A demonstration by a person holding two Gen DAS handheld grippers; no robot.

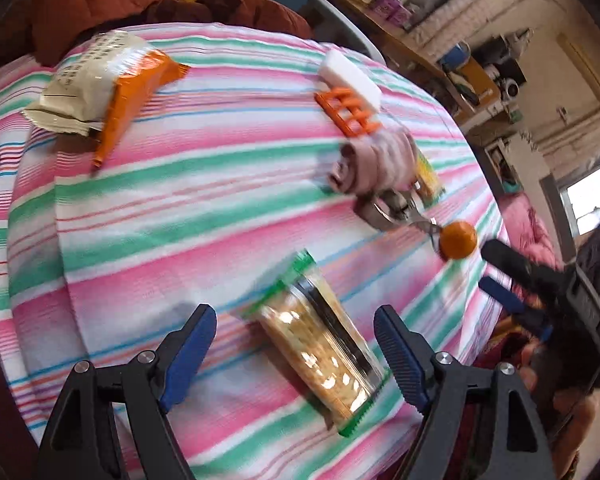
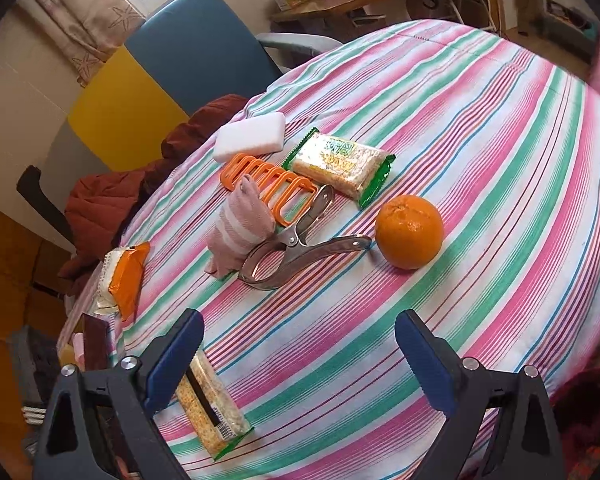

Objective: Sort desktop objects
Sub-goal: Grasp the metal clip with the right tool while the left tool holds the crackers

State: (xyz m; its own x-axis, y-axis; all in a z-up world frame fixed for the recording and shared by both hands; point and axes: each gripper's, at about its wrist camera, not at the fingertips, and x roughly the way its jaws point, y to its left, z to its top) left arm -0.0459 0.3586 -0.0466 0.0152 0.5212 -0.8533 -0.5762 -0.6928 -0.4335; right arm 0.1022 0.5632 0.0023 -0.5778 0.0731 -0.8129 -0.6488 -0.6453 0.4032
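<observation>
My left gripper (image 1: 296,360) is open just above the striped tablecloth (image 1: 180,208), its fingers on either side of a green-ended cracker packet (image 1: 320,348) without touching it. My right gripper (image 2: 300,360) is open too, empty, over bare cloth at the near edge. Ahead of it lie an orange (image 2: 410,232), a metal clip (image 2: 300,252), a rolled pink sock (image 2: 240,228), an orange plastic rack (image 2: 268,188), a white sponge (image 2: 250,138) and a second cracker packet (image 2: 340,168). An orange-and-white snack bag (image 1: 108,92) lies far left.
A blue chair (image 2: 196,48) and a rust-red jacket (image 2: 112,200) stand behind the table's far edge. A wooden shelf (image 2: 340,4) with boxes lines the back wall. The tablecloth's right half (image 2: 500,160) is bare. In the left wrist view the right gripper (image 1: 496,272) hangs beyond the table's right edge.
</observation>
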